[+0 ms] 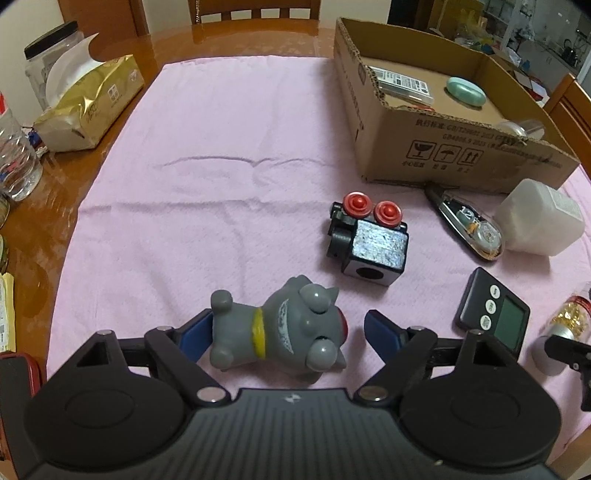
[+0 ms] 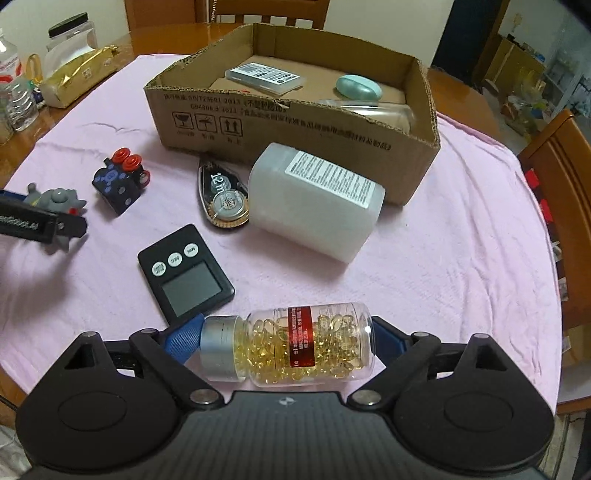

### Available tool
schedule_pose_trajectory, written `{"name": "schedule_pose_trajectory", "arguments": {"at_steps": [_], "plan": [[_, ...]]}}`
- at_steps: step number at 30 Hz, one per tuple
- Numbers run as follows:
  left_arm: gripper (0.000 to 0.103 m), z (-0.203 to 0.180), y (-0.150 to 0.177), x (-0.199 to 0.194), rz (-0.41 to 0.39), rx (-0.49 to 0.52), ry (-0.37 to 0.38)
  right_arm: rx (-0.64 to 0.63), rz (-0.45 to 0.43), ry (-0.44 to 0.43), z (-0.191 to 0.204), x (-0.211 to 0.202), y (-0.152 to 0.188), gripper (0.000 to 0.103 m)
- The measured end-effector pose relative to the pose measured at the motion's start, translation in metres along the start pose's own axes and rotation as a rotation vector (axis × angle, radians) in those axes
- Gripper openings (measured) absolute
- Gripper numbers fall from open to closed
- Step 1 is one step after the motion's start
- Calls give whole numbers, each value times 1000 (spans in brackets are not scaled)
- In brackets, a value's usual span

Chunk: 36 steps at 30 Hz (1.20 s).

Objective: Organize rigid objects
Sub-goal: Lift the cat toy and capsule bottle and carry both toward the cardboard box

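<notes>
On the pink cloth (image 2: 443,229), a timer (image 2: 186,271), tape dispenser (image 2: 221,195) and white container (image 2: 314,199) lie before the cardboard box (image 2: 295,122). The left gripper (image 1: 284,332) gapes around the grey toy (image 1: 280,328); the right gripper (image 2: 288,339) clamps the capsule bottle (image 2: 291,341) endwise.

The left half of the pink cloth (image 1: 192,155) lies free; toward the cardboard box (image 2: 295,125), the white container (image 2: 314,199) and tape dispenser (image 2: 221,195) block the path.

A home dining room: wooden table (image 1: 207,40), chairs (image 1: 255,9), tissue pack (image 1: 88,99).
</notes>
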<state>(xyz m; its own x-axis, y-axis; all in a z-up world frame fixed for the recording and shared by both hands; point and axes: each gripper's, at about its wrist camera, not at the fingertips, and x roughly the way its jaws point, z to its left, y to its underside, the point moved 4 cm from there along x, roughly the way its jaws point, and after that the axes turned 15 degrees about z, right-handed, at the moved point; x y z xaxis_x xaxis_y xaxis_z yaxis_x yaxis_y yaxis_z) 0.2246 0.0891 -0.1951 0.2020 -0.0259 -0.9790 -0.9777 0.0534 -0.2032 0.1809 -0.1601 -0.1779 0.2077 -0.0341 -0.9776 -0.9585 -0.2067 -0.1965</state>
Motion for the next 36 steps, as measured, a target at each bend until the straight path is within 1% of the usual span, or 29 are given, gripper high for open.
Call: {"name": "schedule_pose_trajectory", "arguments": {"at_steps": [4, 10, 14, 19, 20, 26, 29, 33, 36], "plan": [[85, 2, 2, 0, -1, -37, -18, -24, 2, -6, 0, 1, -1, 96], [85, 1, 8, 2, -4, -48, -61, -56, 22, -4, 2, 5, 1, 98], [85, 2, 8, 3, -5, -58, -67, -53, 30, -11, 0, 8, 0, 98], [77, 1, 7, 2, -3, -79, -65, -70, 37, 2, 3, 11, 1, 97], [74, 0, 6, 2, -5, -74, -66, -72, 38, 3, 3, 11, 1, 97], [71, -3, 1, 0, 5, -38, -69, -83, 42, 1, 4, 10, 2, 97], [71, -3, -2, -4, 15, -7, -56, -88, 45, -20, 3, 7, 2, 97], [71, -7, -6, -22, 9, 82, -49, -111, 35, -36, 1, -6, -1, 97], [71, -12, -11, -41, 5, 158, -25, -140, 19, -49, -4, -20, -7, 97]]}}
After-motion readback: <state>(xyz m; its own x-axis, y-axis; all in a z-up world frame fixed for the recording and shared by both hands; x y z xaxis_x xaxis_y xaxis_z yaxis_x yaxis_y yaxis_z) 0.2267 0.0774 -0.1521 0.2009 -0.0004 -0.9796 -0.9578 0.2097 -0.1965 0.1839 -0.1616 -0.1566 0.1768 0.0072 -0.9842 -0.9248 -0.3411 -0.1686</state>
